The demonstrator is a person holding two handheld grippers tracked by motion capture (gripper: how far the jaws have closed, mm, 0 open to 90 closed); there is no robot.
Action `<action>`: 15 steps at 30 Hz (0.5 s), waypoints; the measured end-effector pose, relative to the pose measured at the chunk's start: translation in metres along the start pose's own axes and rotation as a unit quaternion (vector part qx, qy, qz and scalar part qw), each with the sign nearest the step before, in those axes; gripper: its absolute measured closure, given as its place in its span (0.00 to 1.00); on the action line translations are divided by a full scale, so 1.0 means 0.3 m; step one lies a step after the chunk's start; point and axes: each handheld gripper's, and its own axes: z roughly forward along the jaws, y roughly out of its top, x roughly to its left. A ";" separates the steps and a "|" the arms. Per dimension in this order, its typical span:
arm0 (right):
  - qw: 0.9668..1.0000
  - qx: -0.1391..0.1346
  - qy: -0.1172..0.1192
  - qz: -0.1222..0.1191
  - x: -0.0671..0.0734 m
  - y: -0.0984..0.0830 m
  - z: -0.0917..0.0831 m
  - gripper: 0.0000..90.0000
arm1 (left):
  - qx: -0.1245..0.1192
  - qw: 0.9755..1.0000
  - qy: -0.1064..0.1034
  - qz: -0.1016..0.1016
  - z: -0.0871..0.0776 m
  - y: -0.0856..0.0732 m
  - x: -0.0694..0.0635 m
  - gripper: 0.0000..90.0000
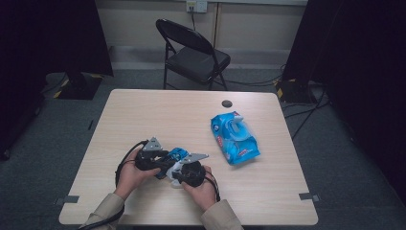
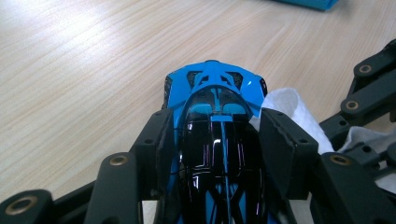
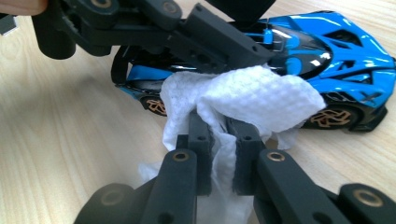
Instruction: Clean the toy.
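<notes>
A blue and black toy car (image 2: 215, 116) (image 3: 327, 51) (image 1: 176, 154) rests on the wooden table near its front left. My left gripper (image 2: 217, 135) (image 1: 165, 160) is shut on the car, one pad on each side of its body. My right gripper (image 3: 218, 135) (image 1: 178, 168) is shut on a white wipe (image 3: 243, 100) (image 2: 292, 105). The wipe lies folded against the car's side, beside the left gripper's finger (image 3: 219, 39). Both hands sit close together in the high view.
A blue pack of wet wipes (image 1: 233, 138) lies on the table (image 1: 163, 115) to the right of the hands, lid open. A small dark disc (image 1: 227, 103) sits near the far edge. A black folding chair (image 1: 194, 52) stands beyond the table.
</notes>
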 end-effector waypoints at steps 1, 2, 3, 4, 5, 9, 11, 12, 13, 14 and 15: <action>1.000 0.001 0.000 -0.001 0.002 0.000 0.001 0.92 | 0.000 1.000 0.001 0.000 0.000 0.000 0.000 0.52; 1.000 0.001 0.002 -0.002 0.005 0.001 0.002 0.92 | 0.001 1.000 0.001 0.000 0.000 0.000 -0.001 0.52; 1.000 0.002 0.003 -0.003 0.008 0.000 0.002 0.92 | 0.001 1.000 0.001 0.000 0.000 0.001 -0.001 0.52; 1.000 0.002 0.004 -0.004 0.012 0.000 0.004 0.92 | 0.002 1.000 0.001 0.002 -0.001 0.001 0.000 0.52; 1.000 0.003 0.007 -0.005 0.015 0.001 0.005 0.92 | 0.002 1.000 0.001 0.003 -0.001 0.000 0.001 0.52; 1.000 0.004 0.013 -0.008 0.031 0.001 0.011 0.92 | 0.001 1.000 0.001 0.001 0.000 0.000 0.000 0.51; 1.000 0.004 0.014 -0.009 0.036 0.001 0.013 0.92 | 0.001 1.000 0.001 0.000 0.000 0.000 0.000 0.52; 1.000 0.004 0.016 -0.008 0.038 0.000 0.013 0.92 | 0.001 1.000 0.000 0.001 -0.001 0.000 0.000 0.51; 1.000 0.004 0.016 -0.009 0.040 0.001 0.014 0.92 | 0.001 1.000 0.001 0.001 0.000 0.000 -0.001 0.52; 1.000 0.004 0.018 -0.009 0.041 0.001 0.015 0.92 | 0.001 1.000 0.001 0.000 0.000 0.000 -0.001 0.52; 1.000 0.005 0.020 -0.009 0.043 0.001 0.015 0.92 | 0.001 1.000 0.000 0.002 -0.001 0.000 0.000 0.52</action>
